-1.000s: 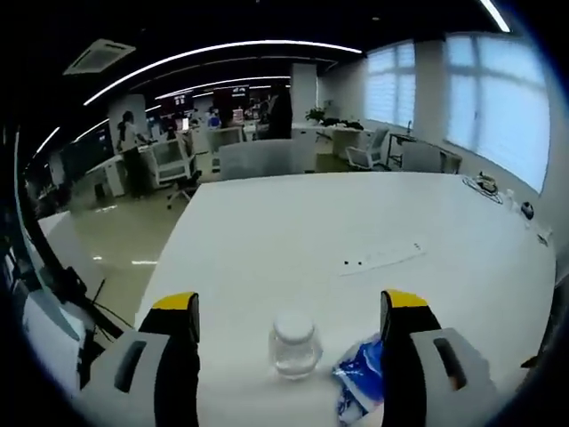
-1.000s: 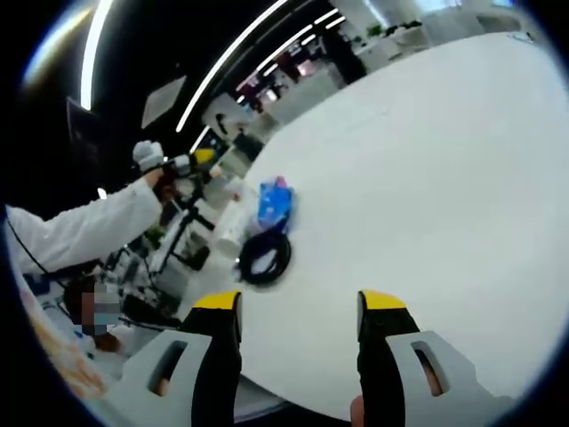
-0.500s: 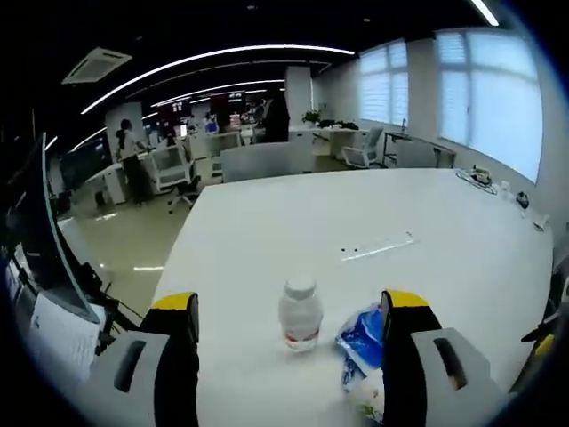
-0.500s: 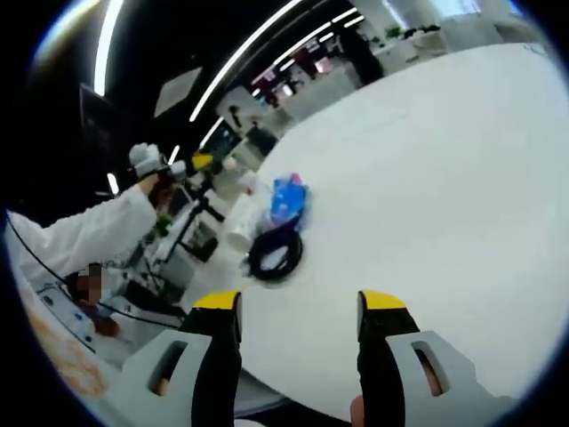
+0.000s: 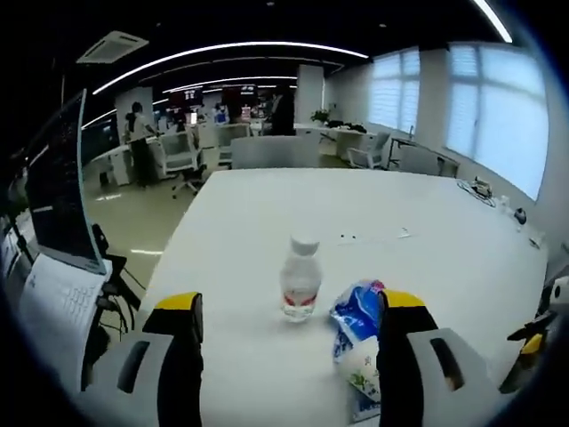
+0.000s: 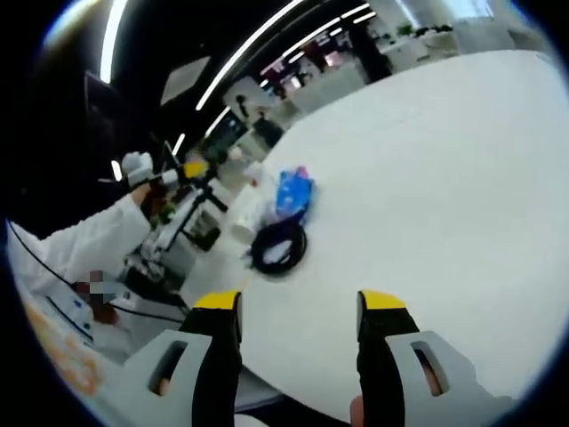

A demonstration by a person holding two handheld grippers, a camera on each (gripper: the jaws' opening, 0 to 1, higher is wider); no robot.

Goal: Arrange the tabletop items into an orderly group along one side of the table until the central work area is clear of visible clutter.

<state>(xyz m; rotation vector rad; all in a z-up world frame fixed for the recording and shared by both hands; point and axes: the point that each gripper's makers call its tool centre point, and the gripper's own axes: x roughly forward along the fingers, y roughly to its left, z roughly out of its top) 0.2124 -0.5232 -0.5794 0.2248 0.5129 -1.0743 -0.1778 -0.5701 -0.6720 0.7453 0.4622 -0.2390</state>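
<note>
- Left gripper view: my left hand-held gripper (image 5: pixel 289 311) hangs low over the white surface (image 5: pixel 427 222), jaws spread wide with nothing between them, and a small clear bottle (image 5: pixel 300 277) stands upright just ahead, in line with the gap.
- A blue snack packet (image 5: pixel 357 334) lies just beside the bottle, close against my inner right jaw.
- Right gripper view: my right hand-held gripper (image 6: pixel 298 307) is likewise parted and empty, looking across the surface at a black coiled cable (image 6: pixel 278 247), with the blue packet beyond it near the same edge.
- These three things sit close together along one edge; a thin pale strip (image 5: pixel 373 237) lies apart near the middle.
- The step in hand, as I judge it, is taking the bottle. To do it well I would centre it between the jaws, come in level, close on the body below the cap, and steer clear of the packet.
</note>
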